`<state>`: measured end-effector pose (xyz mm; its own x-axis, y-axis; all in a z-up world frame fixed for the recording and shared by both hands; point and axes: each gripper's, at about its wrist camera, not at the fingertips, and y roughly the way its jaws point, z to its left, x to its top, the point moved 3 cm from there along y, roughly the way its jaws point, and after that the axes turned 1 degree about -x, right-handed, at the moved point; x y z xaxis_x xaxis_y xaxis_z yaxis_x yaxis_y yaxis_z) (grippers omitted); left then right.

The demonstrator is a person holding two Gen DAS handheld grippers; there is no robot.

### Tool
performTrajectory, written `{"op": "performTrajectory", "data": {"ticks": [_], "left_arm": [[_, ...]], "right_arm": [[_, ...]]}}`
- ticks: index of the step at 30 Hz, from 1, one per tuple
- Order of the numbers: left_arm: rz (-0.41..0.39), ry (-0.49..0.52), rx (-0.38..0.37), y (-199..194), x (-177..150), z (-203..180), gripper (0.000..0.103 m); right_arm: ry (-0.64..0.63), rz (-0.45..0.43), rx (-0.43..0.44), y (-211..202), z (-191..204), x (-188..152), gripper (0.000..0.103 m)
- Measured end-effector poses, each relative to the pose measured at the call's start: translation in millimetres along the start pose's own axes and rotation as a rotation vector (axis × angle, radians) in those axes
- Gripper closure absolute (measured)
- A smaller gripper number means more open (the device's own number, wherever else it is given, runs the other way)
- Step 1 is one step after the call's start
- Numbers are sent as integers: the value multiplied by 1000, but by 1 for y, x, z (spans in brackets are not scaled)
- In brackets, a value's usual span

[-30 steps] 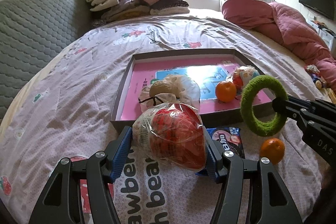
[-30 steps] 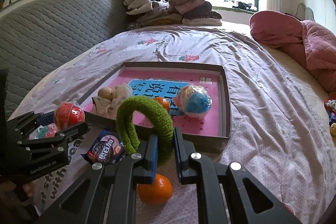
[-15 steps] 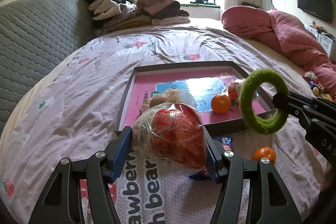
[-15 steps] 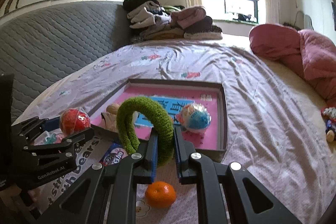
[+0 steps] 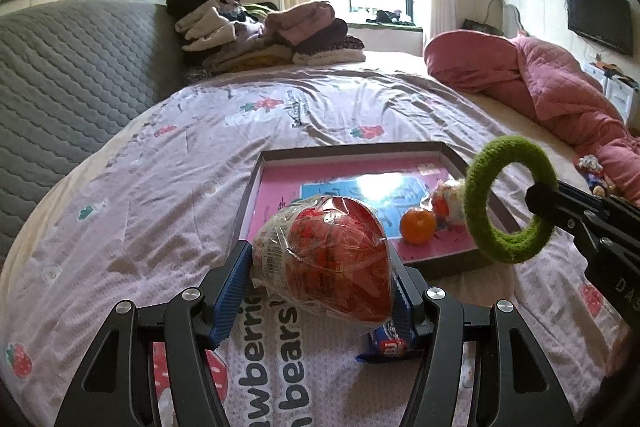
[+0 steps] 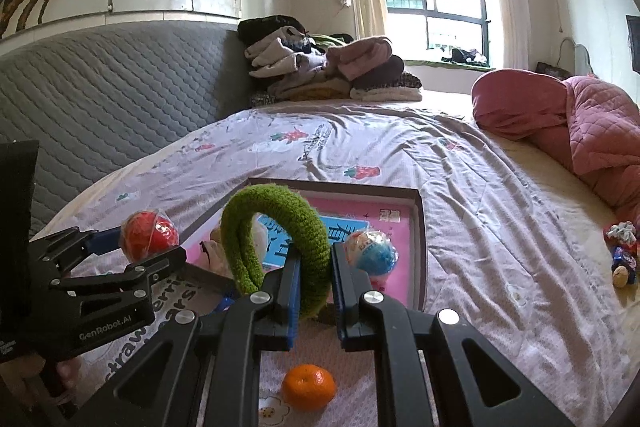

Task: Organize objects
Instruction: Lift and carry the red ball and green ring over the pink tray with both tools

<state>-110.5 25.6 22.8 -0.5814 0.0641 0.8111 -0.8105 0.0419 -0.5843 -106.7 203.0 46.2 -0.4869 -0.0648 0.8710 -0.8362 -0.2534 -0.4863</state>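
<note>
Both claws loaded above the bed

Red wrapped ball [image 5: 326, 259] clamped in left claw [image 5: 322, 277], green knitted ring [image 6: 280, 247] pinched in right claw [image 6: 314, 291]; raised near the tray [image 5: 436, 261], over orange [image 6: 308, 385] lying on bed [image 6: 480, 187]

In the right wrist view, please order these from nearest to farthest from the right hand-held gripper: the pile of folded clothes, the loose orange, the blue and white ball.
1. Loose orange: on the bedsheet, just below the right hand-held gripper.
2. Blue and white ball: in the tray, right of the fingers.
3. Pile of folded clothes: far end of the bed.
</note>
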Motion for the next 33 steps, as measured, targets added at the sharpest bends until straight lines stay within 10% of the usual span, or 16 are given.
{"op": "performTrajectory", "data": {"ticks": [33], "left_arm": [[-46,17,34,14,62,23,39]], "right_arm": [[-15,-52,-33,11,-13,38,89]]}}
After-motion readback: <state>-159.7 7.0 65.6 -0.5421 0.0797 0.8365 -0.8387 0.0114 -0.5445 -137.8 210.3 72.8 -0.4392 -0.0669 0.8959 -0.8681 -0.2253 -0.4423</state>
